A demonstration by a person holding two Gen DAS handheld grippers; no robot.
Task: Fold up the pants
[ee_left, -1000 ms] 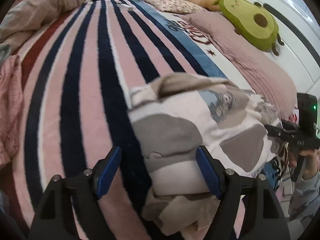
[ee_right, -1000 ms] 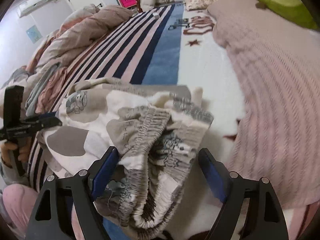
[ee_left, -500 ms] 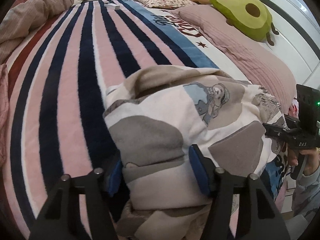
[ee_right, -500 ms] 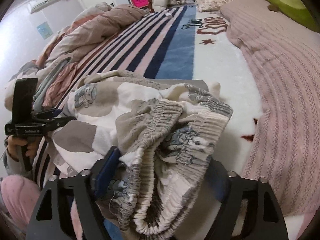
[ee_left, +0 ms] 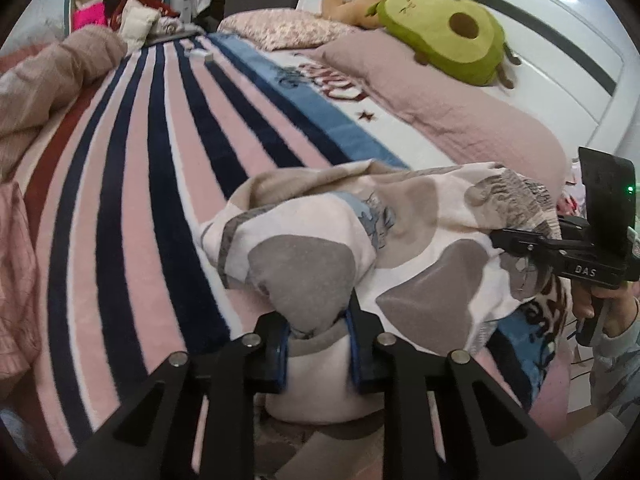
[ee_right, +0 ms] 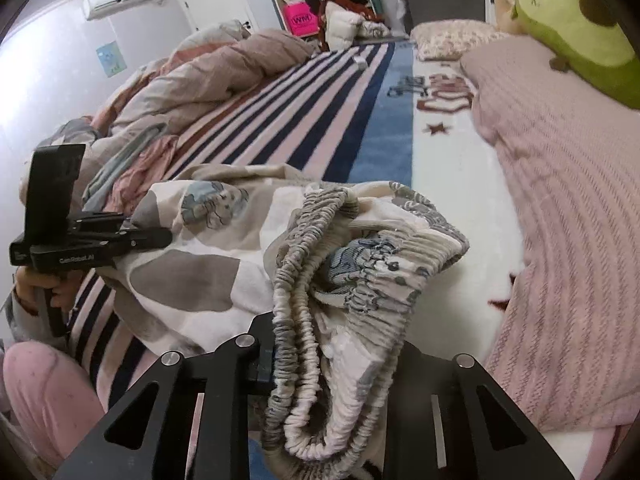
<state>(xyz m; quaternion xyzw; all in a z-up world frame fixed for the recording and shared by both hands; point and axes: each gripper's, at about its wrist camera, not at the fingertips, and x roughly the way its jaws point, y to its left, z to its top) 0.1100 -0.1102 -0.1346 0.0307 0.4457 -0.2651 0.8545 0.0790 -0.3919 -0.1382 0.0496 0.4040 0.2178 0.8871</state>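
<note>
Both grippers are clamped onto the patterned pajama pants (ee_left: 400, 256) bunched on the striped blanket (ee_left: 132, 208), left gripper (ee_left: 318, 354) pinching a leg end, right gripper (ee_right: 336, 364) squeezing the elastic waistband (ee_right: 316, 300), I'd guess so she can stretch them flat first.

Low centre of the frame: left gripper (ee_left: 318, 346), blue pads pinched on a bunched fold of the pants (ee_left: 360, 248), cream with grey patches and a blue cartoon print. Behind, filling the left and middle: striped blanket (ee_left: 132, 168) in pink, navy and white. Far right edge: right gripper (ee_left: 568, 254), black, gripped in a hand, touching the pants. Upper right: avocado plush (ee_left: 444, 36) on a pink pillow (ee_left: 448, 108).
</note>
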